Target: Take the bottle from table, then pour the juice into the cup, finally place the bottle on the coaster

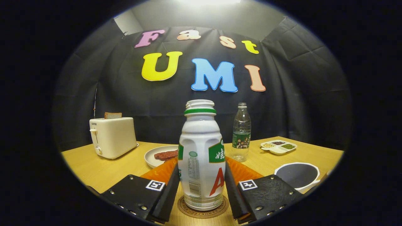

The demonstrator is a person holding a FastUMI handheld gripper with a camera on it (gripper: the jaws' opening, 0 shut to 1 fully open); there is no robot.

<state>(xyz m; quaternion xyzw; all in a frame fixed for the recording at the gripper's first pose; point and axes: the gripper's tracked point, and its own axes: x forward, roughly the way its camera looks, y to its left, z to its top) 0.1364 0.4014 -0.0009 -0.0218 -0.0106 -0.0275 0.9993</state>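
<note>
1. A toaster [112, 141] is sitting far left on the table [94, 169], a bread slice [113, 115] poking from its slot.
2. A plate [157, 154] is holding a reddish-brown piece of food [166, 154], partly hidden by the bottle [201, 157].
3. The bottle is standing upright on the coaster [202, 211], between the gripper [202, 191] fingers [171, 188], which are touching its sides; whether they are pressing is unclear.
4. A clear bottle [241, 131] is standing beyond.
5. A divided tray [278, 147] is holding grains, far right.
6. The cup [297, 175], near right, is showing a dark inside; its contents are hard to make out.
</note>
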